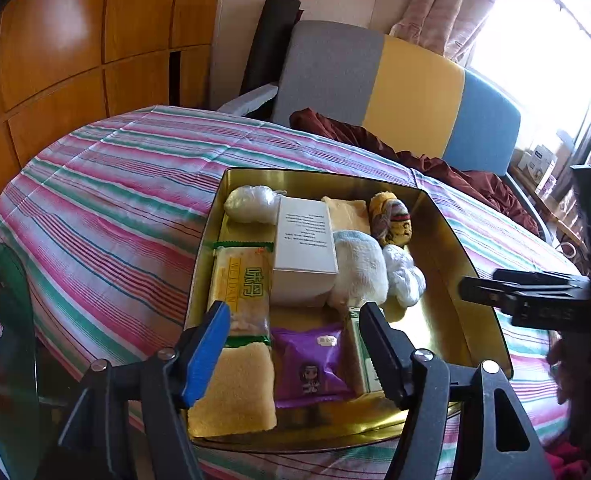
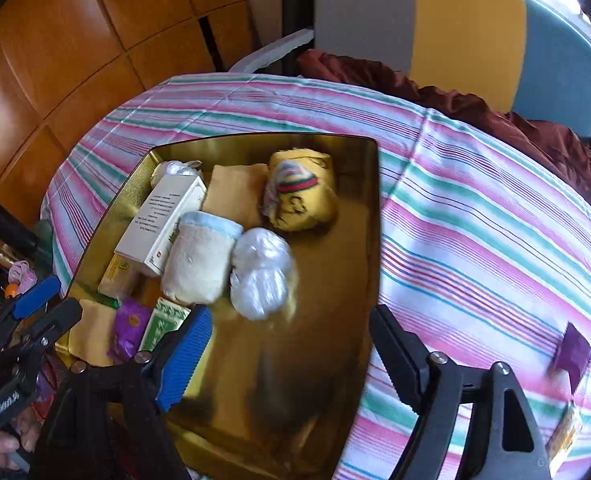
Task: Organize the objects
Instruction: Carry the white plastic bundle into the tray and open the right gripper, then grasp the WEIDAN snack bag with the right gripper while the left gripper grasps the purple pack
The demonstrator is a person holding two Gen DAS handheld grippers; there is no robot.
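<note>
So: shallow gold metal tray [image 1: 447,216] sits on the bench under a pink, green and white striped cloth [image 1: 127,208]. Inside the tray, left-wrist view: white printed cardboard box [image 1: 305,248] at centre, clear-wrapped white bundle [image 1: 251,204] at its 11 o'clock, cream plush roll with pale blue rim [image 1: 359,268] touching the box at 3 o'clock. Yellow plush toy with striped cap [image 1: 391,220] at 1 o'clock of the roll, second clear-wrapped white bundle [image 1: 405,280] just beside the roll at 3 o'clock. Yellow-and-green snack packet [image 1: 241,284] lies along the box's 9 o'clock side. Yellow sponge cloth [image 1: 235,388] at the packet's 6 o'clock, purple foil pouch [image 1: 313,364] beside it at 3 o'clock, green-and-white carton [image 1: 365,360] partly hidden next to the pouch.

Left gripper [image 1: 295,354] hangs over the tray's near end, jaws about half apart, nothing between the pads, purple pouch below the gap. Right gripper [image 2: 291,364] is over the bare near part of the tray, jaws spread wide, empty.

Outside the tray, right-wrist view: small purple packet [image 2: 571,354] on the cloth at 3 o'clock, blurred. Grey, yellow and blue chair back [image 1: 395,88] at 12 o'clock, dark red fabric [image 1: 435,164] draped by it.
</note>
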